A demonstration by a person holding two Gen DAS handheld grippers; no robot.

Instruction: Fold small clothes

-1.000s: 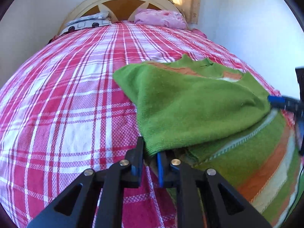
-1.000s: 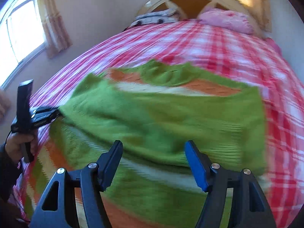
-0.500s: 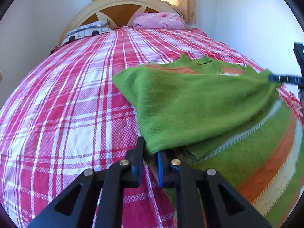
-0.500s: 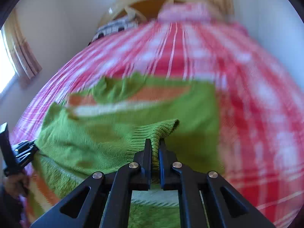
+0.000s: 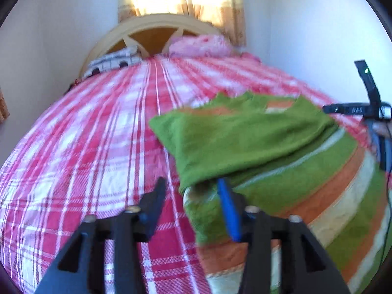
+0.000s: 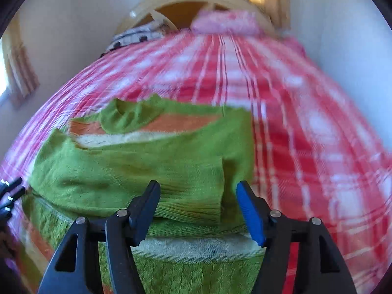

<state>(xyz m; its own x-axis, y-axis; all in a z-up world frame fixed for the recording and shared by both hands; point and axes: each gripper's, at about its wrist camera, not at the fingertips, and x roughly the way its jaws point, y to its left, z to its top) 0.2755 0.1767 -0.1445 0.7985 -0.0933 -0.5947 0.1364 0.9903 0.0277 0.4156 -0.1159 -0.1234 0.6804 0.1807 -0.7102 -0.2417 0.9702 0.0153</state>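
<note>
Both grippers have just let go, jaws opening off the green sweater (image 5: 245, 142), which lies folded on the plaid bed (image 5: 85, 147). Left view: my left gripper (image 5: 193, 204) stands wide at its near corner. Right view: my right gripper (image 6: 198, 207) gapes over the folded sleeve, gripping nothing.

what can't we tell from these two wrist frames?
- Sweater near hem: cut off by bottom edge, both wrist views.
- What lies under the folded-over sleeves: covered, both views.
- Person's hand holding right gripper: at the left wrist view's right rim, mostly cut off.
- Pillows: motion-blurred.
</note>
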